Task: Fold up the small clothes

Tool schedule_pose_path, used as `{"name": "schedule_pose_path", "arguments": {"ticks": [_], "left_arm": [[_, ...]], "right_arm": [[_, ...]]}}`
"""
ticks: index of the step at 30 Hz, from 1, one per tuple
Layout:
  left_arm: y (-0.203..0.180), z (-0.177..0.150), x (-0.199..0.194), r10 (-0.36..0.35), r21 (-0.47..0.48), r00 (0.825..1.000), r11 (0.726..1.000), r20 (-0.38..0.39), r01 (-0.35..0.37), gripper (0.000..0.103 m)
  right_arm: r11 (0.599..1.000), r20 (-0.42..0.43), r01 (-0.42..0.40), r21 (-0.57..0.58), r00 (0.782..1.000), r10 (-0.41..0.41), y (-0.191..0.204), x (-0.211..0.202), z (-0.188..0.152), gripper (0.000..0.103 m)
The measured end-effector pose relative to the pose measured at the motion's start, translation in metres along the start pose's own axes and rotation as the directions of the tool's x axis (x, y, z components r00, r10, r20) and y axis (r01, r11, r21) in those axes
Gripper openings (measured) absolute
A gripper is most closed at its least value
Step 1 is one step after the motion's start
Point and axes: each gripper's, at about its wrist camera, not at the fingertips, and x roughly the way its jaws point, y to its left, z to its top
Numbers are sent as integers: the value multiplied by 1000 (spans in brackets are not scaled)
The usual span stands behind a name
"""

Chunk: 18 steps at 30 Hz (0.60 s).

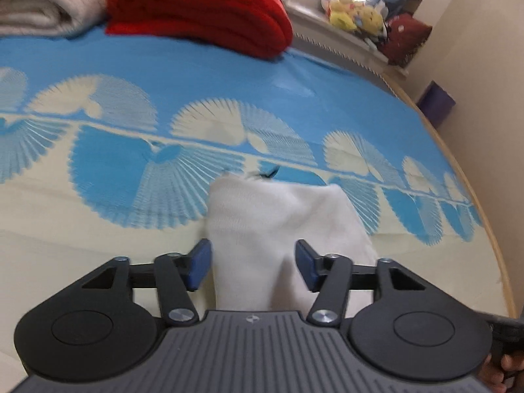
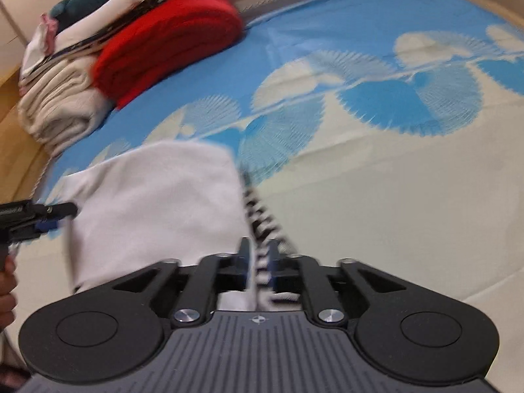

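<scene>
Two grippers over white garment at lower centre, mid-fold. Left gripper jaws apart, empty. Right gripper jaws nearly together, grip on striped edge unclear. Next prob: flatten, square edges.

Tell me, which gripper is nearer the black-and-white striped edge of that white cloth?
Right. The right gripper has the striped edge between its fingers; the left gripper sits at the white cloth's opposite side.

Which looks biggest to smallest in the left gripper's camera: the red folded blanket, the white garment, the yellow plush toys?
1. Red folded blanket, though partly cut off at the top.
2. White garment, close to the camera, so it may look larger than it really is.
3. Yellow plush toys, far away.
</scene>
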Motion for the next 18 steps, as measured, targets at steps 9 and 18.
{"name": "schedule_pose_path", "arguments": {"ticks": [9,18], "left_arm": [[45,-40,41,-118,-313,936,950,-332,8,85],[17,-54,53,-133,-107,949,989,-285,106,65]], "right_arm": [[996,-167,55,-66,984,-66,9,37,-18,38],[998,-315,19,-63,948,-38,13,37,-30,7]]}}
